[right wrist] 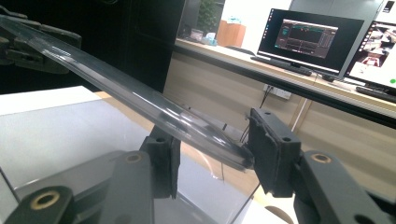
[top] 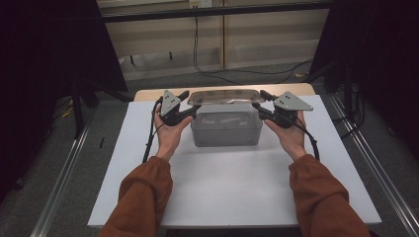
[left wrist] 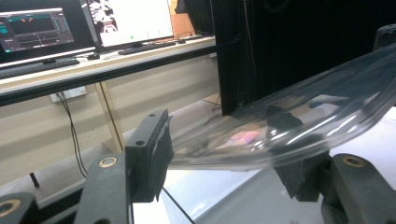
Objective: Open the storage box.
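A clear plastic lid (top: 225, 96) hangs level just above a clear rectangular box (top: 226, 128) at the back middle of the white table. My left gripper (top: 190, 102) grips the lid's left end and my right gripper (top: 259, 100) grips its right end. In the left gripper view the lid (left wrist: 303, 116) runs from between the left gripper's pads (left wrist: 224, 165) up to the right. From the right gripper (right wrist: 217, 156) the lid (right wrist: 140, 100) stretches away to the upper left, with its rim pinched between the pads. The box (right wrist: 93, 177) lies below.
The white table top (top: 222, 182) stretches toward the person in front of the box. Behind the table a wooden-panelled wall carries hanging cables (top: 197, 54). A desk with monitors (right wrist: 310, 39) stands beyond. Dark curtains flank both sides, and metal floor rails (top: 64, 173) run alongside.
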